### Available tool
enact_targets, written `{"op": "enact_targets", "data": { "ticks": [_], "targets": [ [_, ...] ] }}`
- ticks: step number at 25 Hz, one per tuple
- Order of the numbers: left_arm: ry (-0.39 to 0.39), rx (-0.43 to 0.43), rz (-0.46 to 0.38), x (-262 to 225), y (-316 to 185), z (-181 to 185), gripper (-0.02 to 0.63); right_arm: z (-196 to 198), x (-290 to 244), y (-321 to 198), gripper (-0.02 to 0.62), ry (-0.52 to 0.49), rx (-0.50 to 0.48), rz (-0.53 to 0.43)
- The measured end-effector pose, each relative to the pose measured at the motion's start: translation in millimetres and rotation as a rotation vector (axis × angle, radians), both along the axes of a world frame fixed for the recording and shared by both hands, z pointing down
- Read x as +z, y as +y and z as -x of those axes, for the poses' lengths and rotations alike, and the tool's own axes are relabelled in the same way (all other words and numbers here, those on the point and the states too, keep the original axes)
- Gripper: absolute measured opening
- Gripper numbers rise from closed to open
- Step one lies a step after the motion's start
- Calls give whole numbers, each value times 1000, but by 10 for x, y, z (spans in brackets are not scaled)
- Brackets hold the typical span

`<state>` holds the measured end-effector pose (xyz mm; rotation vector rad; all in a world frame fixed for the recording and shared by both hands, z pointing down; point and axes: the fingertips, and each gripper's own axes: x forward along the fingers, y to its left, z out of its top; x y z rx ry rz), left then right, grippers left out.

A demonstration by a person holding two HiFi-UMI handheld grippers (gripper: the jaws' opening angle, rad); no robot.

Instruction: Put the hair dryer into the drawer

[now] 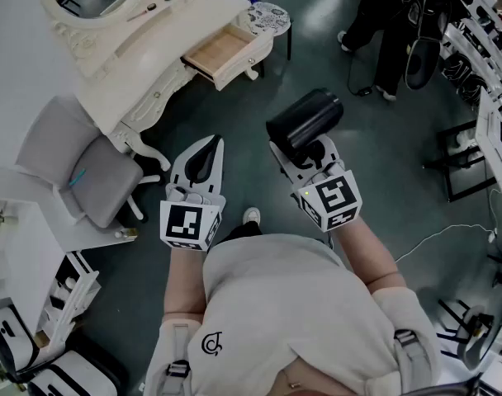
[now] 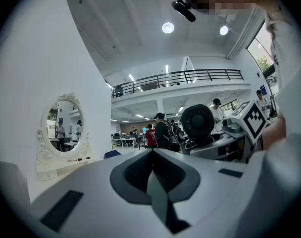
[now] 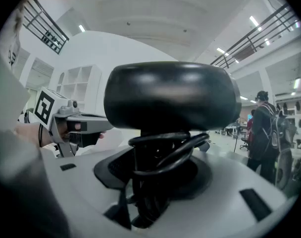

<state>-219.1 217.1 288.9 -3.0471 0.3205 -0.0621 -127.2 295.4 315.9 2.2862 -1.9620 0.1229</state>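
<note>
Here, glossy cylindrical hair dryer (image 1: 306, 120), coiled cord (image 3: 165, 150)

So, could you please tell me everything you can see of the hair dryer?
The hair dryer is black, matte-looking plastic, with a stubby round barrel and a slotted grille at one end. Its cord is coiled around the handle. The right tongs are closed on that wrapped handle, holding it in the air with the barrel roughly level.
</note>
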Motion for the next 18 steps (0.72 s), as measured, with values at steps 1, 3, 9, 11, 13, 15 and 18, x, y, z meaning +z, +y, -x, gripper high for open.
{"op": "enact_targets", "data": {
  "ticks": [1,3,9,11,13,15,18],
  "targets": [
    [1,2,0,2,-14,-9,12,-10,6,-13,199,-1,1,2],
    [1,5,2,6,-44,-31,12,-31,18,-38,199,-3,3,5],
    [32,-14,16,-17,-159,-68,12,-90,101,-94,199,-3,-3,33],
    [43,-18,20,-26,-219,-75,12,-116,154,-125,199,-13,-2,48],
    [37,-17,30,13,-312,-99,12,-161,217,-183,199,-33,11,68],
    [31,-15,43,73,-431,-124,12,-206,289,-280,199,-58,24,90],
    [28,1,60,139,-613,-170,12,-261,377,-462,201,-83,34,119]
  ]
}}
